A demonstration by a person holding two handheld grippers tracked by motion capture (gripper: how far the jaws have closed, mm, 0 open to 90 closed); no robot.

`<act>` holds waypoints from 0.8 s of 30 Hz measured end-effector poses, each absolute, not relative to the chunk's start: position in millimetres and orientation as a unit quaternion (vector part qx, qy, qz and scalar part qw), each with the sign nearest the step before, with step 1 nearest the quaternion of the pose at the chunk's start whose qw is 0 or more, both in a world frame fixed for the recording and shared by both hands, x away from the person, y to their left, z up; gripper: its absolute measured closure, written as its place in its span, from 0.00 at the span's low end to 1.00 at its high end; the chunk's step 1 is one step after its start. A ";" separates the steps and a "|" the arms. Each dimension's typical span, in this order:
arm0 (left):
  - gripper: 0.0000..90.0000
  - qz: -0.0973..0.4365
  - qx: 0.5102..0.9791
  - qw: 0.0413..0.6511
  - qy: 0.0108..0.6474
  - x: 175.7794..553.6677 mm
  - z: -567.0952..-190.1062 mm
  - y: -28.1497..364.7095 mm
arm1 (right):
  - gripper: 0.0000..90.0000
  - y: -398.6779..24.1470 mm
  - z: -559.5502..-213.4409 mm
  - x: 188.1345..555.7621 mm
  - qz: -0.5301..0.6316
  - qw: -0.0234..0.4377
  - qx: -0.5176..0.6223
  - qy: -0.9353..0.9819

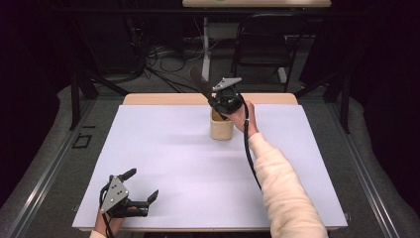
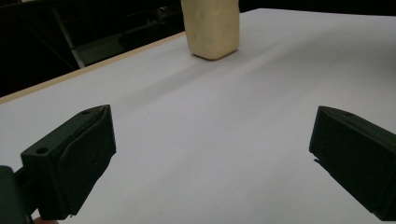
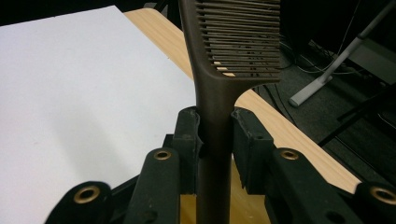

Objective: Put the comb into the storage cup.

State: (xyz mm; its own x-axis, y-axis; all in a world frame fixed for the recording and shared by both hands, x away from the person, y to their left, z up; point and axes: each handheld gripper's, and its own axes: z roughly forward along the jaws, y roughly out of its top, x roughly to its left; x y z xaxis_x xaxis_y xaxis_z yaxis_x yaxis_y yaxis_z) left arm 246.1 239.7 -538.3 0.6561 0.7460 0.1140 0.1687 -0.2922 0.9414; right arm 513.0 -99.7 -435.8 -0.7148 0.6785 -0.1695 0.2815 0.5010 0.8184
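A cream-coloured holder cup stands upright toward the back middle of the white table; its lower part also appears far ahead in the left gripper view. Just above the cup, my right gripper is shut on the handle of a dark brown comb, whose toothed end points up and to the back left. In the right gripper view the comb rises between the two pads. My left gripper rests open at the table's front left corner, nothing between its jaws.
The white sheet covers a wooden table whose bare edge shows at the back. Behind the table are a black chair, a white table leg and cables on the floor.
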 end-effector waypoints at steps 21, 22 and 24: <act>0.00 0.281 0.752 0.513 0.303 246.4 -538.5 239.3 | 0.80 -101.5 -444.2 513.6 0.399 0.234 0.292 0.837; 0.00 0.280 0.753 0.513 0.303 246.4 -538.5 239.3 | 0.80 -101.8 -444.5 513.8 0.399 0.234 0.291 0.838; 0.00 0.281 0.753 0.513 0.303 246.5 -538.5 239.3 | 0.80 -102.2 -444.8 513.8 0.398 0.233 0.291 0.838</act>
